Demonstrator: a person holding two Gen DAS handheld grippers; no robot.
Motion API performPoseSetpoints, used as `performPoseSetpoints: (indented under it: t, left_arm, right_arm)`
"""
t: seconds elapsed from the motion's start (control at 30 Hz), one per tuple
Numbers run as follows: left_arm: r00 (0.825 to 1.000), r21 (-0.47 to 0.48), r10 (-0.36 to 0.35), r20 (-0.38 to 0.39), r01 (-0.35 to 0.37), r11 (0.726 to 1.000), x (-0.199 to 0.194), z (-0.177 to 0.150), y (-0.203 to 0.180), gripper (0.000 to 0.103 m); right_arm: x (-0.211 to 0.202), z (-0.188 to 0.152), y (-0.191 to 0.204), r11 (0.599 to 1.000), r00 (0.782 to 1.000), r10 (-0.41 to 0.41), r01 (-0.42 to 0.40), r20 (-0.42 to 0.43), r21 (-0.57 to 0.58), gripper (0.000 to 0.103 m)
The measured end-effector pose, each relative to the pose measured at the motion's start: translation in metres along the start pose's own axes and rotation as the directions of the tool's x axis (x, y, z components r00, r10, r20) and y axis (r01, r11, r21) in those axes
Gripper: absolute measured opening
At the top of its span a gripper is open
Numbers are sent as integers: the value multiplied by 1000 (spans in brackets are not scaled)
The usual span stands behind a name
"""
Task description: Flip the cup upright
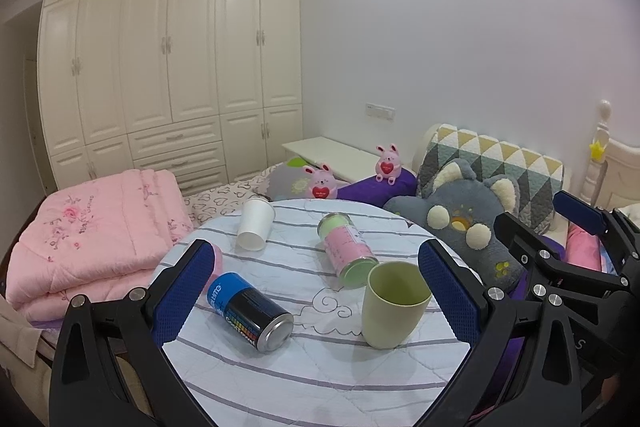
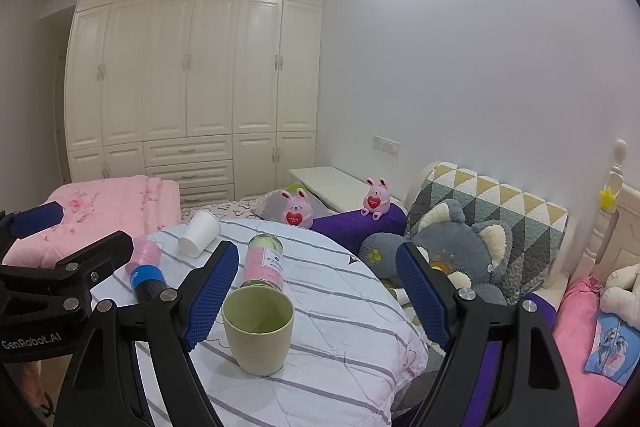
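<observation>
A pale green cup (image 1: 394, 305) stands upright, mouth up and empty, on the round striped cloth-covered table (image 1: 320, 379); it also shows in the right wrist view (image 2: 259, 329). My left gripper (image 1: 320, 291) is open and empty, its jaws wide apart, with the cup just inside its right finger. My right gripper (image 2: 320, 297) is open and empty, with the cup near its left finger. A white paper cup (image 1: 255, 223) lies on its side at the table's far edge and shows in the right wrist view (image 2: 199, 233).
A blue and black can (image 1: 250, 311) and a pink-labelled jar (image 1: 348, 249) lie on their sides on the table. A folded pink quilt (image 1: 92, 239) lies left. A grey plush toy (image 1: 460, 223), pillows and two pink bunny toys (image 1: 320, 183) sit behind and to the right.
</observation>
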State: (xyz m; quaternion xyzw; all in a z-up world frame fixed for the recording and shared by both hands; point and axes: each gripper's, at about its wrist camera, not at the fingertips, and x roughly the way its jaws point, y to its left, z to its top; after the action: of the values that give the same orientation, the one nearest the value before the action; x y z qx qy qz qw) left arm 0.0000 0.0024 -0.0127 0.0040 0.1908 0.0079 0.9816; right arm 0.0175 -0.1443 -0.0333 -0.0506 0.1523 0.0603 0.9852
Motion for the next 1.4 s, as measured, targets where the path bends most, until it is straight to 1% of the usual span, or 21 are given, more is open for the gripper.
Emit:
performPoseSetpoints:
  t: [0.53, 0.9, 1.07, 1.4]
  left_arm:
    - [1000, -1, -19, 5, 19, 1000, 3, 2, -2, 103]
    - [998, -13, -66, -23, 66, 998, 11, 0, -4, 103]
    - [998, -3, -59, -24, 59, 998, 12, 0, -6, 103]
    - [998, -1, -53, -22, 53, 999, 14, 0, -5, 103]
  right_arm:
    - [2, 1, -6, 1000, 1000, -9, 9, -3, 4, 82]
    - [2, 0, -7, 999, 999, -32, 32, -14, 1, 82]
    - [4, -2, -8, 999, 999, -39, 40, -29, 4, 82]
    - [5, -1, -8, 999, 999, -37, 37, -32, 5, 82]
